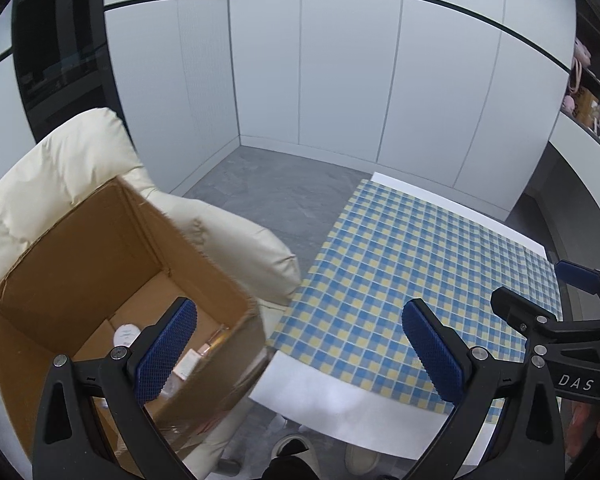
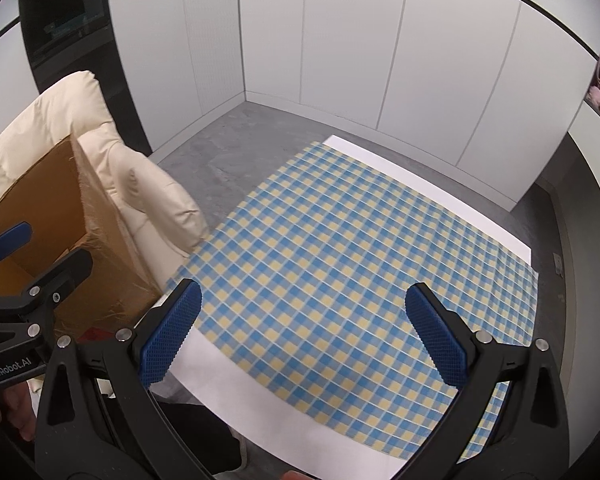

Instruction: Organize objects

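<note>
Now both grippers hang with nothing between their fingers. The left gripper (image 1: 300, 348) has its blue pads spread wide; its left pad sits over the open top of a cardboard box (image 1: 100, 264), its right pad over the checked tablecloth (image 1: 412, 264). Down inside the box, just beyond that left pad, lie a small white round lid-like item (image 1: 126, 334) and a few packets (image 1: 188, 364), too small to name. The box leans against a cream padded chair (image 1: 60, 168) that stands to the gripper's left, beside the table edge.

The right gripper (image 2: 302, 328) is likewise spread wide, both pads above the blue-and-yellow cloth, which shows bare ahead of it. A white table border (image 2: 236, 392) runs just under its left finger. To its left, the left gripper's black body and one blue fingertip (image 2: 10, 240) reach over the box's rim.
</note>
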Motion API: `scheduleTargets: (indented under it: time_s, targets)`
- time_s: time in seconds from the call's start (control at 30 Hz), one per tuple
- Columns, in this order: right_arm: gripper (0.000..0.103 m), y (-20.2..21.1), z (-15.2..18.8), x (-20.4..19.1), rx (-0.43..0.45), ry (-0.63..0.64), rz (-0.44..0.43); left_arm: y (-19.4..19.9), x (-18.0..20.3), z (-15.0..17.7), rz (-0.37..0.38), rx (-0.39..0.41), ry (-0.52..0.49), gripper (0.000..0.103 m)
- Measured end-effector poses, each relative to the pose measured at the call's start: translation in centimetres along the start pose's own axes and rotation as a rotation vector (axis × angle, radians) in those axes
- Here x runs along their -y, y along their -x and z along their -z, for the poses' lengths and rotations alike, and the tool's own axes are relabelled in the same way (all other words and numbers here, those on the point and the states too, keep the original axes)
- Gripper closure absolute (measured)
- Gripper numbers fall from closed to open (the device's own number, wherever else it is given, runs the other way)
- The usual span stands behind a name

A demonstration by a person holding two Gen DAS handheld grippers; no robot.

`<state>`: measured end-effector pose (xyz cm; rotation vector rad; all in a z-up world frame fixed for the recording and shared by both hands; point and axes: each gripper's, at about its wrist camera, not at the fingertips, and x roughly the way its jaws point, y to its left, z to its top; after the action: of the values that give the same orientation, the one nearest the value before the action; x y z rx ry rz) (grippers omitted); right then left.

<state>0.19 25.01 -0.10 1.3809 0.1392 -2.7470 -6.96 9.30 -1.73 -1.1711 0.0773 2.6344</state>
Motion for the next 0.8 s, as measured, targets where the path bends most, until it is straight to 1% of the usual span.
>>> scheduleTargets:
  time_s: [0.37, 0.47, 0.57, 0.63, 0.8]
  targets:
    - [0.0, 0.6, 1.0, 4.2, -0.002, -0.057, 0.042, -0.6, 4.1, -0.5, 0.037, -0.011, -0.059, 0.001]
    - [0.0, 0.8, 1.3, 5.1, -0.004, -0.069, 0.049, -0.5, 5.1, -0.3, 0.041, -0.028, -0.059, 0.001]
    - [0.0, 1.3, 1.7, 5.9, -0.009, -0.076, 0.051, 0.0, 5.6, -0.2, 0.047, -0.048, -0.049, 0.001]
    - [0.0, 1.8, 2.0, 6.4, -0.016, -0.084, 0.037, 0.5, 5.7, -0.1, 0.046, -0.058, -0.036, 0.001]
    - [0.0, 4.0, 2.9, 7.2, -0.013, -0.074, 0.029, 2.7, 6.1, 0.6, 0.029, -0.065, -0.039, 0.001]
